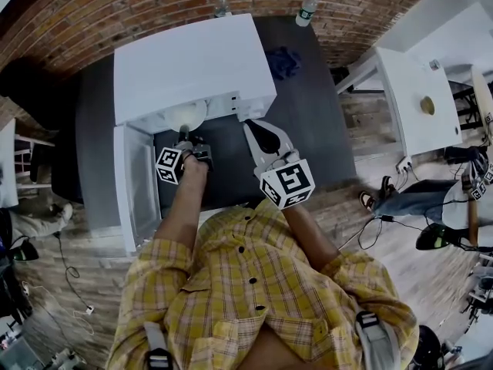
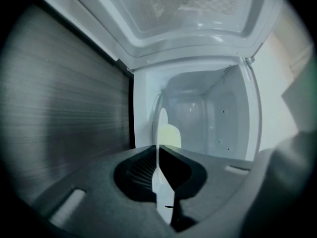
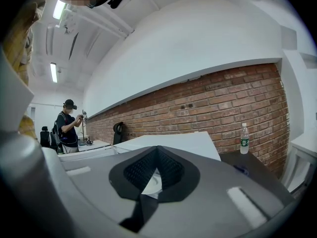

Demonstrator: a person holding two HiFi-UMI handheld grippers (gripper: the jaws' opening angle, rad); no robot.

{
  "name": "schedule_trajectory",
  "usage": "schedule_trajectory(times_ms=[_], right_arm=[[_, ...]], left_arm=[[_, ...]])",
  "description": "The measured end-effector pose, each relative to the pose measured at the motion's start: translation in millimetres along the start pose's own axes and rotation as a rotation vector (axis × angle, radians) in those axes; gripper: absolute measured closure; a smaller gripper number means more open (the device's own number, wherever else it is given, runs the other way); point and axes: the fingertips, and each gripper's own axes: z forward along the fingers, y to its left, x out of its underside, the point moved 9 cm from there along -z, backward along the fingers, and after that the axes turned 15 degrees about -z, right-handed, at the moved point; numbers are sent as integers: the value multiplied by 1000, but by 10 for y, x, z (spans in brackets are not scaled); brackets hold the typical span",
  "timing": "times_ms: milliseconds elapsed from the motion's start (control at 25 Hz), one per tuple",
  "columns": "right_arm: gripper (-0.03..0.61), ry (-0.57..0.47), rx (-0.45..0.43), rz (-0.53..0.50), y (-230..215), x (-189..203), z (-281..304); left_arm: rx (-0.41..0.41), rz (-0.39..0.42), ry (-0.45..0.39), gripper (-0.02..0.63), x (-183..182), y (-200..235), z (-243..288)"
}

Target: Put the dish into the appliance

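Note:
A white dish stands on edge at the mouth of the white appliance, half under its top. My left gripper is shut on the dish's near rim. In the left gripper view the dish runs edge-on between the jaws of the left gripper, with the pale cavity straight ahead. The appliance door hangs open to the left. My right gripper is shut and holds nothing, just off the appliance's right front corner. In its own view the right gripper points over the appliance top.
The appliance sits on a dark table against a brick wall. Two bottles stand at the back edge, and a blue cloth lies right of the appliance. A white table stands further right. A person stands far off.

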Motion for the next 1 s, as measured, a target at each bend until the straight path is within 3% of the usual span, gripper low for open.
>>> schedule_trajectory(times_ms=[760,1000], right_arm=[[575,28,-3,-24,26,8,7],[575,19,-7,-19,52,-19,-18]], left_arm=[[30,17,35,597,-74,-29,194],[60,-20,48,498,-63,-32,119]])
